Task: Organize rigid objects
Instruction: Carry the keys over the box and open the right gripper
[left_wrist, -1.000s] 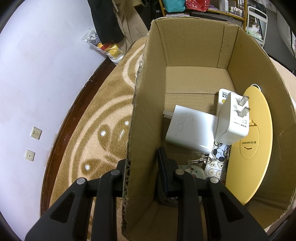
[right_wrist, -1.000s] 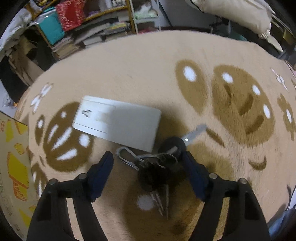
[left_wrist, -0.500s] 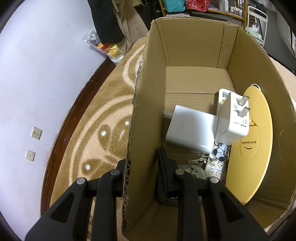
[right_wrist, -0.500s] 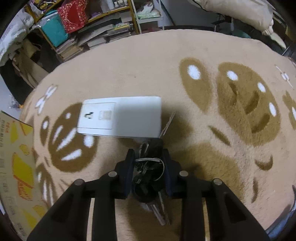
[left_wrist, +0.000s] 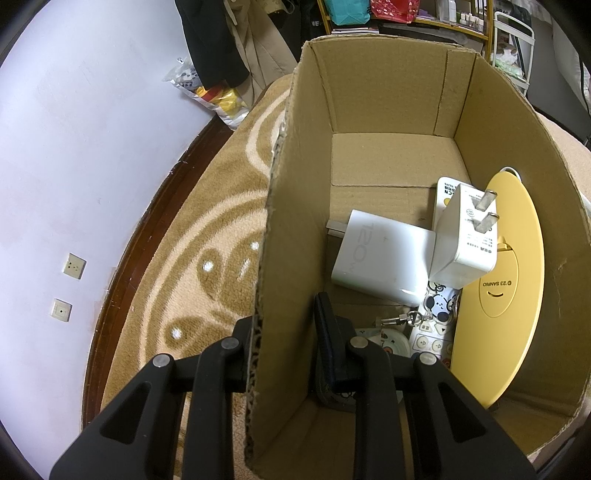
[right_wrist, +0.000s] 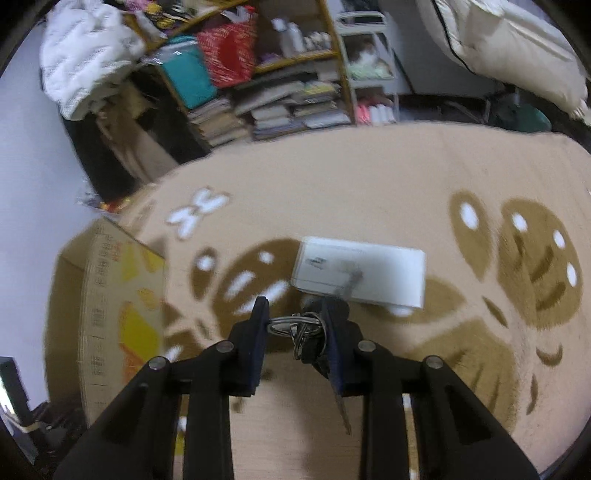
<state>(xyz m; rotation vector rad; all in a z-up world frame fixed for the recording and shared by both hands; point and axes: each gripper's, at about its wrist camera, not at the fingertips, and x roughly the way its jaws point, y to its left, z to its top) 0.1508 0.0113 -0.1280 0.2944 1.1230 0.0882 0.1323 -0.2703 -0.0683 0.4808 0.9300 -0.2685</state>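
right gripper (right_wrist: 295, 328) clamped the key bunch (right_wrist: 306, 332), lifted it off the rug (right_wrist: 369, 177); left gripper (left_wrist: 284, 332) stayed pinching the cardboard box (left_wrist: 288, 221) wall. drop-in next.

Matte black left gripper (left_wrist: 286, 345) and right gripper (right_wrist: 297, 334): angular plastic arms with triangular cut-outs, round silver screw heads at joints, flat dark-blue pads (right_wrist: 334, 343) on fingers.
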